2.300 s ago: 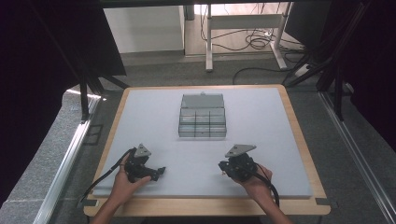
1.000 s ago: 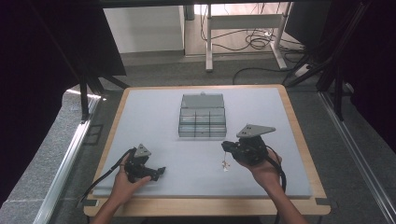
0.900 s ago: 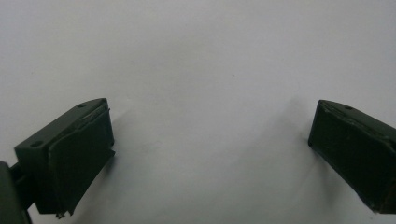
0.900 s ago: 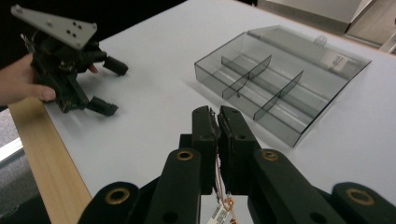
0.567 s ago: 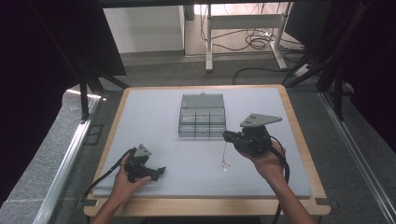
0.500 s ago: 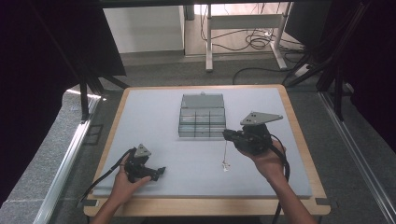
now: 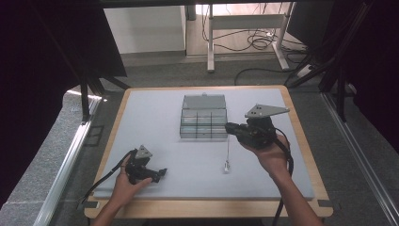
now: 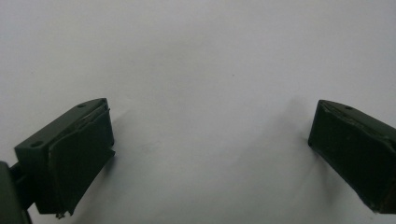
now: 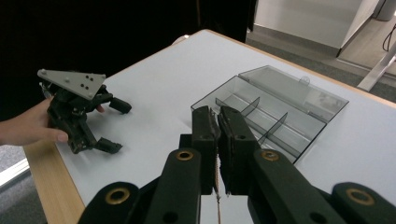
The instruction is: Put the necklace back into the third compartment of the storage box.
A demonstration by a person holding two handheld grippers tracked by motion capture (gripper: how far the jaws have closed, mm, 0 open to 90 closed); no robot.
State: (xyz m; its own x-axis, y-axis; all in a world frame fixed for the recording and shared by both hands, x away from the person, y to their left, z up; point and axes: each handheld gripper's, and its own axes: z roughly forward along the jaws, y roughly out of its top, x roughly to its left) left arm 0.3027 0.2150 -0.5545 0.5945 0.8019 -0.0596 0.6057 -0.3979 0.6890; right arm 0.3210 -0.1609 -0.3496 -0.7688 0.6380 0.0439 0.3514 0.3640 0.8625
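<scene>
Grey carpeted floor (image 7: 155,70) all round. Wood-edged table (image 7: 207,207) with a pale grey top at the centre. Beyond it, a white wall panel (image 7: 143,26) and a white desk frame (image 7: 244,21) on a lighter floor, with black cables (image 7: 261,44) looped beneath. Black curtains (image 7: 42,52) on both sides. Metal rail (image 7: 66,169) along the left, another along the right (image 7: 362,160). Bright light from the back.

No text, label, brand, number or sign can be read on anything in these views.
</scene>
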